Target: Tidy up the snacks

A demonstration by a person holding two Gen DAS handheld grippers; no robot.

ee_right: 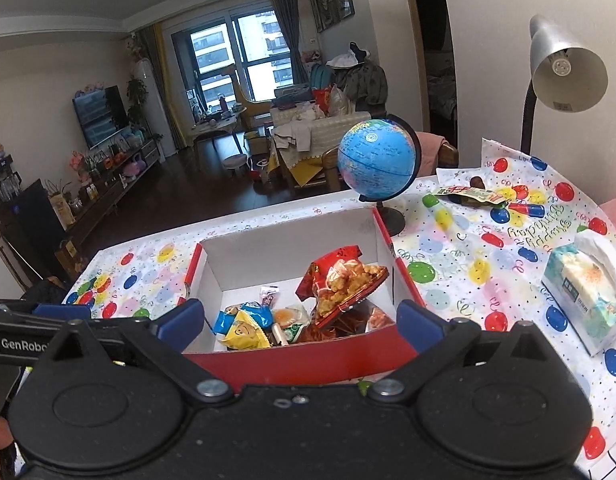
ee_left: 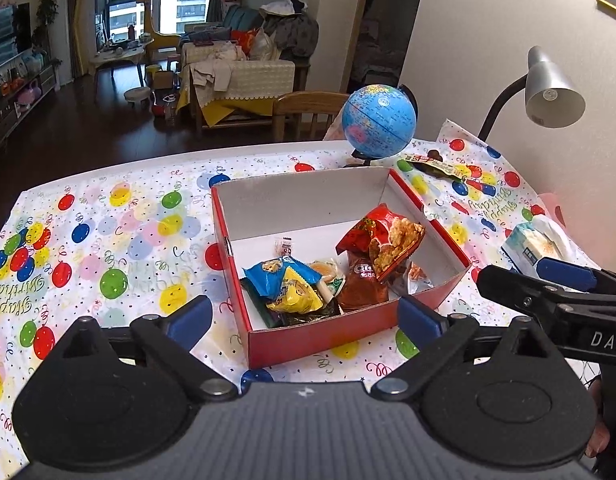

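A red cardboard box with a white inside stands on the balloon tablecloth. In it lie a red bag of fried snacks, a blue packet, a yellow packet and a brown packet. Two loose snacks lie beside the globe: a dark green packet and a small red-blue stick. My left gripper hangs open above the box's near wall, holding nothing. My right gripper is open too, just right of the left one, and also holds nothing.
A blue globe stands behind the box. A grey desk lamp leans over the far right corner. A tissue pack lies right of the box. A wooden chair stands at the table's far edge.
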